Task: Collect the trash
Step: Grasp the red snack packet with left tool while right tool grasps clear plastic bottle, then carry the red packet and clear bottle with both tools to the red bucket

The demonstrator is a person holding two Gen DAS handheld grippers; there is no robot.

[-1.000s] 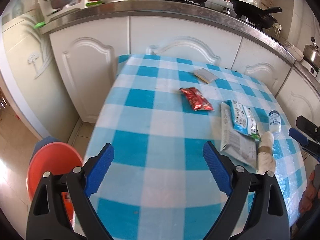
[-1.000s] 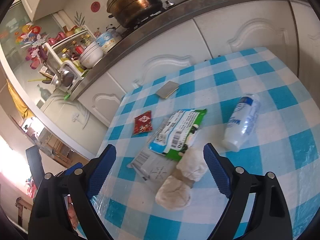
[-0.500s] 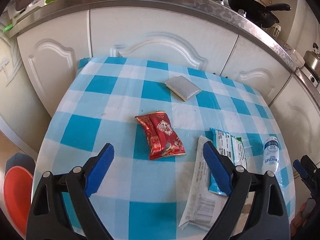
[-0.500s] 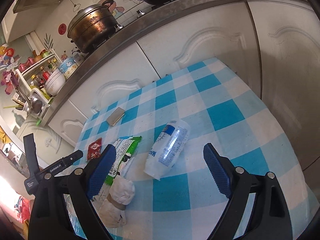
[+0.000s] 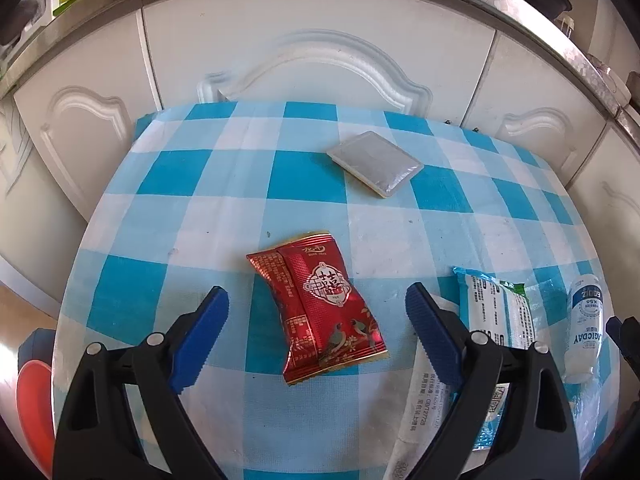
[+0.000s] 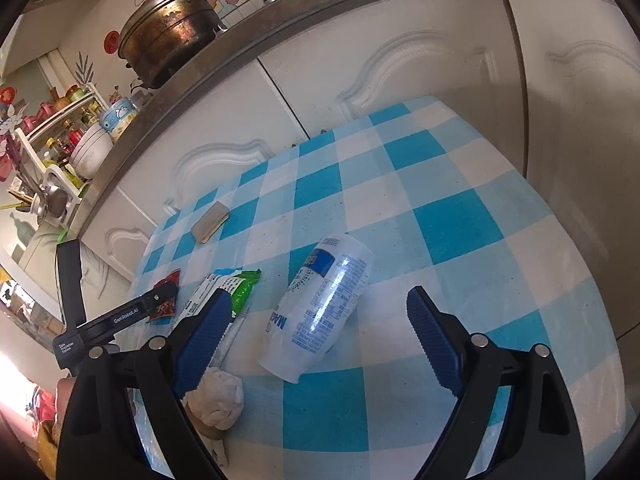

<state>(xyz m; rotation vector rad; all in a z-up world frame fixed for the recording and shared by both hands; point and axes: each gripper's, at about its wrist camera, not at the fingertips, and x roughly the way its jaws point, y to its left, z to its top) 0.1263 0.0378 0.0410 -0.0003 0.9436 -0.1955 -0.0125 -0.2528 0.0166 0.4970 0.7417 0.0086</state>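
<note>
Checked blue-and-white surface before white cabinets. Left hand-held gripper spread wide, empty, straddling red snack wrapper without touching. Right hand-held gripper equally wide, empty, around toppled plastic bottle. Silver packet beyond wrapper.

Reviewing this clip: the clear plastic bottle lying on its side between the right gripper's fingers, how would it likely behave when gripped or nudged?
The plastic bottle lies on its side on the checked tablecloth, so a nudge would probably roll it. It looks see-through and empty, hence likely light. Its thin glossy wall may dent or slip as the open right gripper closes.
</note>
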